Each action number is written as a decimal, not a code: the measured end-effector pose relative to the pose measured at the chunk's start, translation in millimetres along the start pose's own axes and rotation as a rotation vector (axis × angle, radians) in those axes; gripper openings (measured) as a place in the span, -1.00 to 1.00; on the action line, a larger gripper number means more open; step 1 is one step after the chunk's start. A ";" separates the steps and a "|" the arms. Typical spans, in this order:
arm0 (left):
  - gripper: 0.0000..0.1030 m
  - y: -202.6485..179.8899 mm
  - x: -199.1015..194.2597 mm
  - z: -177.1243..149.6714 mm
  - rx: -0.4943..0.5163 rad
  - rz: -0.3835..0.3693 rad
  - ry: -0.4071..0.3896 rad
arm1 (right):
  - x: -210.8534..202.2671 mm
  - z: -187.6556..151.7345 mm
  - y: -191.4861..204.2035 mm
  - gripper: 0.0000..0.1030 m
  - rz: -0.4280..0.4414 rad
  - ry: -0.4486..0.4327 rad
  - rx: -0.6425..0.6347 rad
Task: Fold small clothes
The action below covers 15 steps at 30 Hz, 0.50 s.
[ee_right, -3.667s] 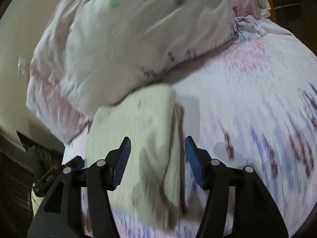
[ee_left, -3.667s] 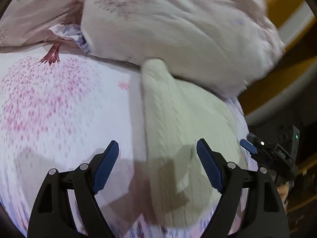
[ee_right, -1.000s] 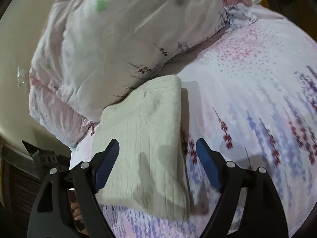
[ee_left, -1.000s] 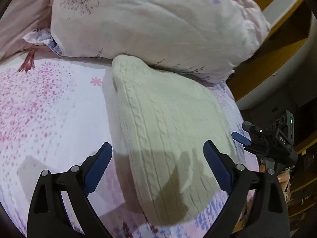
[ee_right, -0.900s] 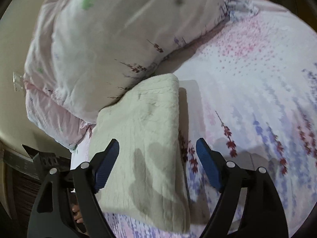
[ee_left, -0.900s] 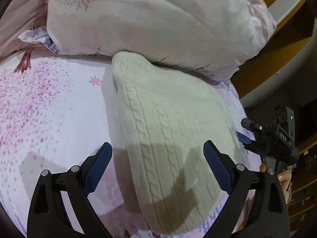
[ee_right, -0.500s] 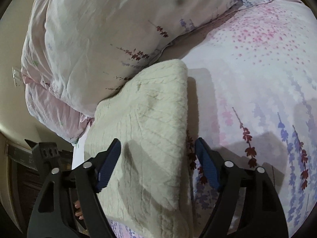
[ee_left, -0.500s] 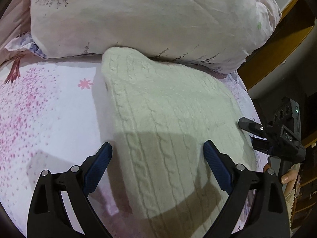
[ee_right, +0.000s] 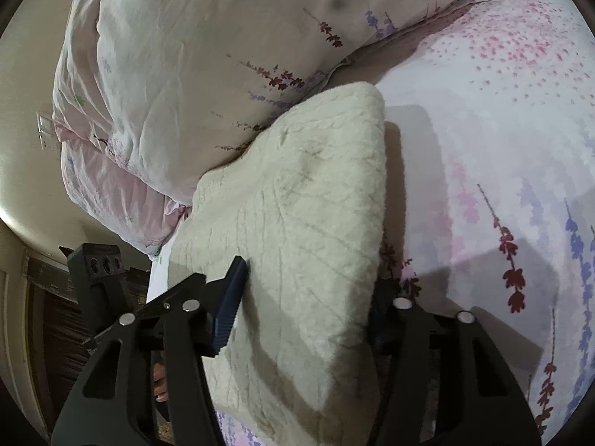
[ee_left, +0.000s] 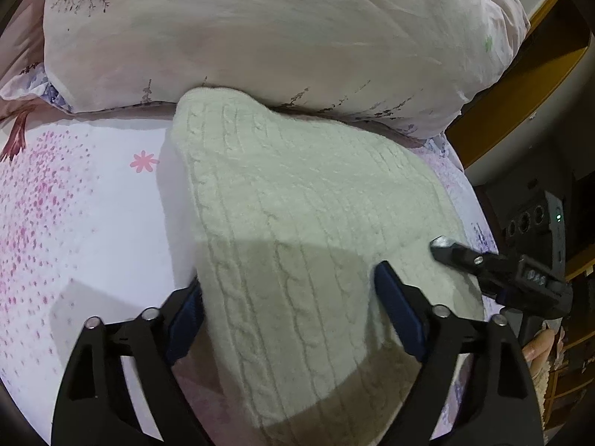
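- Both grippers have closed in on the cream cable-knit sweater (ee_left: 297, 223), which lies folded on the floral bedsheet (ee_left: 74, 204) against the quilt (ee_left: 260, 29) (1 second ago they hung further back).
- Sweater's long axis runs from the grippers toward the quilt, narrow end farthest.
- Left gripper (ee_left: 290, 319) and right gripper (ee_right: 301, 308) gape wide, straddling its near edge, gripping nothing.
- Judged step: final fold; next, pinch the near edge and carry it forward.

— Any writing you can read from here?

— Only a small pale label on my right tongs (ee_left: 498, 278), at the right edge of my left camera; its characters (ee_left: 534, 278) are too blurred to read.

— Elsewhere?

— None.
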<state>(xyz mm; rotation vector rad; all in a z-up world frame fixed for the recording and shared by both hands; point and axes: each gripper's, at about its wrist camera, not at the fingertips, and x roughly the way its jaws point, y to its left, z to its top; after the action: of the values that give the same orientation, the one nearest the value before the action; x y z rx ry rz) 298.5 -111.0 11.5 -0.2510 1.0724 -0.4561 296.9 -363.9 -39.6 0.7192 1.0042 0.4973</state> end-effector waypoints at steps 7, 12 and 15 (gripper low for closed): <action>-0.04 -1.1 -11.2 -0.6 0.004 -0.032 -0.035 | -1.3 -2.5 -1.5 -0.35 0.033 -0.014 0.005; -0.23 1.5 -30.5 -2.6 -0.006 -0.096 -0.058 | -16.4 -8.3 11.4 -0.40 0.054 -0.055 -0.030; -0.24 0.3 -52.0 -7.2 0.021 -0.111 -0.082 | -25.9 -16.0 30.2 -0.41 0.062 -0.085 -0.080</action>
<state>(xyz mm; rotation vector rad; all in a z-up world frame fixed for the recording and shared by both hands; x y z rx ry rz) 271.5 -85.8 48.9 -0.3099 0.9764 -0.5520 269.3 -356.2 -7.7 0.6954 0.8800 0.5533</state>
